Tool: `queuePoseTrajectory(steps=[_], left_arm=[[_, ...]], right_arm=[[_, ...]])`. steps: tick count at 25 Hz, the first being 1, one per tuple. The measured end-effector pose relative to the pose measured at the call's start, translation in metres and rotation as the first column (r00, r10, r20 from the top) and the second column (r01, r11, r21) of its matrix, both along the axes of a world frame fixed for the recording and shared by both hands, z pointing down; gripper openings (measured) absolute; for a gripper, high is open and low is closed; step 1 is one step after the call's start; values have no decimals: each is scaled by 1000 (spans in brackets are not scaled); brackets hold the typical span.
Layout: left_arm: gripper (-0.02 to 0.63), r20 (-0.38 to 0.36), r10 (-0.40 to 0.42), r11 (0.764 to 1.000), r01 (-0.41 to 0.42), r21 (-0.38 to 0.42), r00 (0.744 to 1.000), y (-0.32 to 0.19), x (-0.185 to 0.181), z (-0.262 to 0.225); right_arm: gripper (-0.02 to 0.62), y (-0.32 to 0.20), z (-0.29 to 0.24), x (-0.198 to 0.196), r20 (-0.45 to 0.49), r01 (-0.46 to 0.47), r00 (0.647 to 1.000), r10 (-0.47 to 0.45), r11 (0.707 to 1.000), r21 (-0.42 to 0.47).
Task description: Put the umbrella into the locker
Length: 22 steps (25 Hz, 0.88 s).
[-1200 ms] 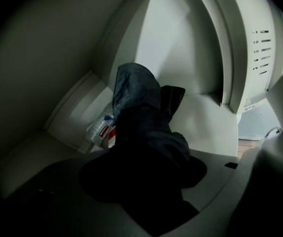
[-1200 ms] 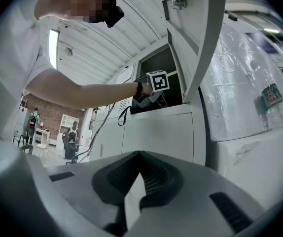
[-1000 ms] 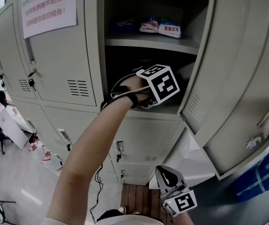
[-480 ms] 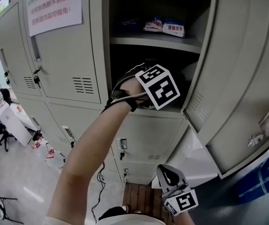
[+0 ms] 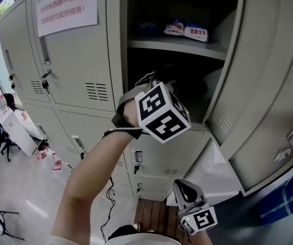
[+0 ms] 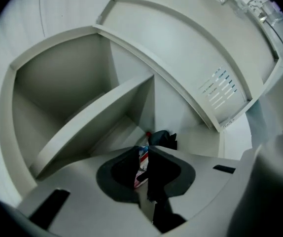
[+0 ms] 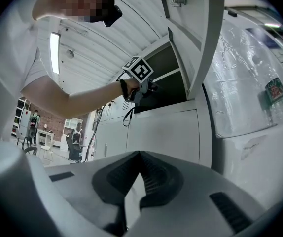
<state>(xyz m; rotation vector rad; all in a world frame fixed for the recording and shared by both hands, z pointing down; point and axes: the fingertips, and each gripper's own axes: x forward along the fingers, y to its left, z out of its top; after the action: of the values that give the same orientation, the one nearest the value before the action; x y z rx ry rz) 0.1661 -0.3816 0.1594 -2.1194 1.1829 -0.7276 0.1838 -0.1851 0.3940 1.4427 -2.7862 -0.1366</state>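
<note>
The umbrella (image 6: 163, 138), dark with a red tip, lies on the floor of the open locker compartment (image 6: 82, 132), near its back right corner. In the head view it is only a dark shape (image 5: 187, 84) under the shelf. My left gripper (image 6: 142, 154) is just outside the compartment's opening. Its jaws are closing to a narrow gap with nothing gripped, and a striped part of the umbrella shows through that gap. The marker cube (image 5: 162, 112) hides those jaws in the head view. My right gripper (image 5: 185, 190) hangs low by the bottom lockers, its jaws (image 7: 140, 154) together and empty.
The locker door (image 5: 261, 86) stands swung open on the right. A shelf (image 5: 177, 47) above the umbrella carries white packets (image 5: 187, 30). Closed lockers with a paper notice (image 5: 67, 4) lie to the left. People and chairs (image 7: 75, 142) are far off.
My left hand has drawn back out of the compartment, towards me and upward, and its cube now faces the head camera more. The right gripper has stayed put.
</note>
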Motion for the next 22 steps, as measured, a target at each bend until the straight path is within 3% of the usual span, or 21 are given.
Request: queuePoseTrajectory(steps=[4,8,17,22], left_arm=[[25,-113,26,997,-17,74,993,18,-19,-9],[23,-227,73,993,-51,104,971,52,-49,-3],[23,-297,70,997,-56,57,952,101,-90,46],[23,-311,55,997,-33,76,949,119,-111,70]], right_arm=[[15,0,2,-3,2,3,1000,-3,1000,0],[15,0,3,2,4,-8,1000,8,1000,0],[15,-5,-1,8,-3,-33,999,33,999,1],[15,-9,-6,8,9,-41,999,41,999,14]])
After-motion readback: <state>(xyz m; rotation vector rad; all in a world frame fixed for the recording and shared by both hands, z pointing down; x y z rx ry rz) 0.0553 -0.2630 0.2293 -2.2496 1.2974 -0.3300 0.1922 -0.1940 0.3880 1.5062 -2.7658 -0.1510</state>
